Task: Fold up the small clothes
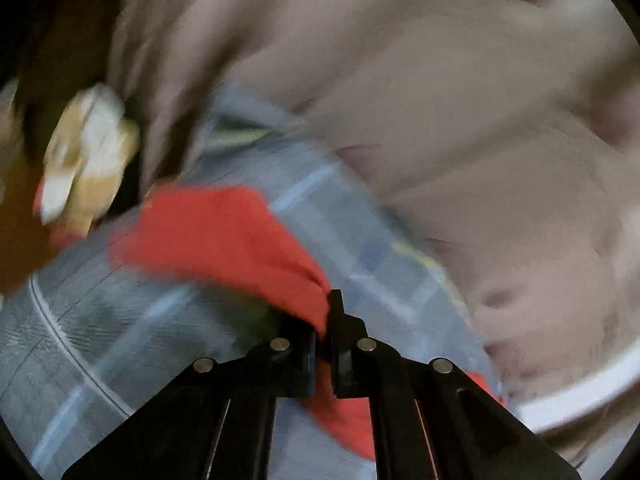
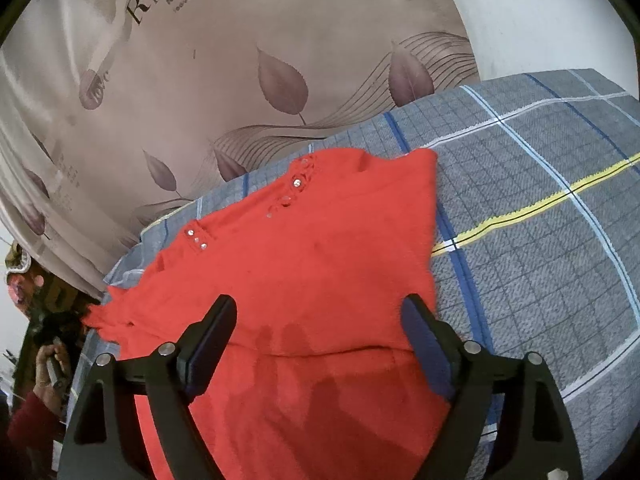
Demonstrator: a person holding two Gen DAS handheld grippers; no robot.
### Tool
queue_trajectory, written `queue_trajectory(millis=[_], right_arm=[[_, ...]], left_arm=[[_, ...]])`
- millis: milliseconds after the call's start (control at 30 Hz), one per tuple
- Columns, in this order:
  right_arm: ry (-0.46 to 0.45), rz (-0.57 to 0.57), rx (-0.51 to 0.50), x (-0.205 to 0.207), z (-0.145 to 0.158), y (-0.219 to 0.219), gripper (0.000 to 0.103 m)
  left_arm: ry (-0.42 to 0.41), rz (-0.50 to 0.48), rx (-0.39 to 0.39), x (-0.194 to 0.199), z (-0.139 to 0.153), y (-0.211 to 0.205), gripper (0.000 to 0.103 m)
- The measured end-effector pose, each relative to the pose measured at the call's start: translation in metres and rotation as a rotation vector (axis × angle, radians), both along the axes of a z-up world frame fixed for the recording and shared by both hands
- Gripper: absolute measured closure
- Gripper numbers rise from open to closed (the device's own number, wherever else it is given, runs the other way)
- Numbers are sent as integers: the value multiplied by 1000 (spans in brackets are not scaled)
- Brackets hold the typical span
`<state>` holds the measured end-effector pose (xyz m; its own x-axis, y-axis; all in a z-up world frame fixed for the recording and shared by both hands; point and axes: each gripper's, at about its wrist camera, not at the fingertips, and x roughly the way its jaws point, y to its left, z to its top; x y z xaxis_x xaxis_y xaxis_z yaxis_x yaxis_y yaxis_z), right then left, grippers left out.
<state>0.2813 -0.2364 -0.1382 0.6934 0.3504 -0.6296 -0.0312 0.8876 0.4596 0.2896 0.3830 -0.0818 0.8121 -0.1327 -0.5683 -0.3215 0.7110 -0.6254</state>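
Observation:
A small red top (image 2: 304, 264) with small shiny studs near its neckline lies spread on a grey plaid bedcover (image 2: 540, 240). My right gripper (image 2: 320, 312) is open, its fingers spread just above the lower part of the top. In the blurred left wrist view my left gripper (image 1: 324, 320) is shut on a pinched edge of the red top (image 1: 224, 236), which stretches up and to the left over the bedcover (image 1: 120, 340).
A beige curtain (image 2: 240, 60) with a leaf print hangs behind the bed, and it also fills the upper right of the left wrist view (image 1: 460, 100). A white wall (image 2: 540, 8) shows at the top right. A person's hand (image 2: 48, 364) shows at the far left.

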Motion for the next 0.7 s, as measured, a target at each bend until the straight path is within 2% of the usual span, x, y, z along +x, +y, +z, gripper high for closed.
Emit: queue_trajectory(millis=[167, 233, 300, 400, 467, 500, 533, 600, 633, 667, 700], right_arm=[[-15, -14, 41, -4, 0, -6, 19], [-26, -24, 58, -6, 1, -9, 18], [-38, -37, 83, -9, 2, -13, 17], [-50, -71, 123, -13, 2, -23, 14], [-52, -91, 170, -14, -1, -32, 11], [-47, -100, 210, -14, -5, -38, 11], [-38, -110, 248, -13, -8, -44, 11], [-58, -119, 310, -15, -11, -53, 11], [-66, -121, 317, -17, -12, -55, 11], [-66, -119, 316, -17, -11, -55, 11], [-64, -116, 311, -17, -10, -54, 11]], left_arm=[[-153, -277, 125, -6, 97, -142, 98], [-192, -403, 145, -1, 121, -208, 98], [-205, -528, 132, 12, 130, -279, 98], [-209, -666, 152, 29, 123, -366, 98], [-174, -795, 135, 43, 104, -426, 98], [-157, -848, 143, 52, 92, -453, 96], [-154, -848, 190, 57, 80, -476, 93], [-119, -836, 281, 67, 55, -509, 76], [-88, -848, 307, 70, 47, -517, 53], [-57, -860, 331, 72, 39, -524, 44], [-53, -859, 349, 69, 35, -526, 44]])
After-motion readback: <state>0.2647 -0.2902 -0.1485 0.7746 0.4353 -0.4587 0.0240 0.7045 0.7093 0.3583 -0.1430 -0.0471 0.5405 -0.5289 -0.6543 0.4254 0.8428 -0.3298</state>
